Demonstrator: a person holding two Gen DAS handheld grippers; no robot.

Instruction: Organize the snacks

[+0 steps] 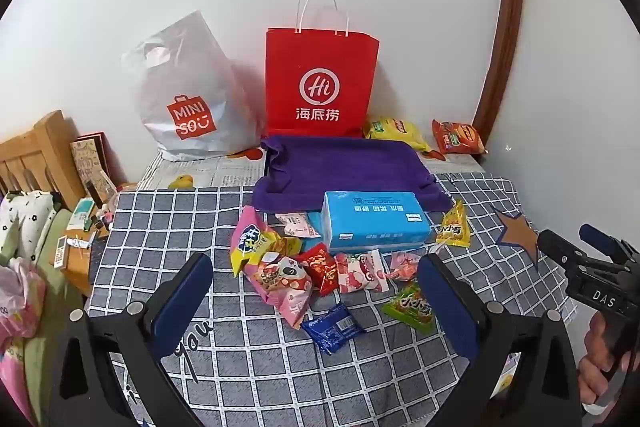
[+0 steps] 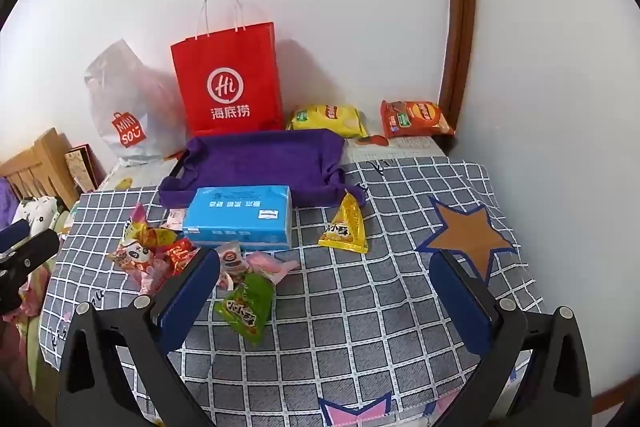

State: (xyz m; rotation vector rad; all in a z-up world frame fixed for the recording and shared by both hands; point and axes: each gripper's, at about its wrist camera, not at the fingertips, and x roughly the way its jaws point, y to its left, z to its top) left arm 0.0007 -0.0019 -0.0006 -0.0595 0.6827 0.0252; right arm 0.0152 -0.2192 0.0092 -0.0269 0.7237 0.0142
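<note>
Below, snacks (image 1: 320, 275) between parted left tongs (image 1: 316, 291).

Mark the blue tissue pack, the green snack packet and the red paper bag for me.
blue tissue pack (image 2: 240, 215): right wrist view, top face.
green snack packet (image 2: 245, 309): right wrist view, printed front.
red paper bag (image 1: 320, 83): left wrist view, logo panel.

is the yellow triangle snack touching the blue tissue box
Apart. The right wrist view shows bare checked cloth between the yellow triangle snack and the blue tissue box.
</note>
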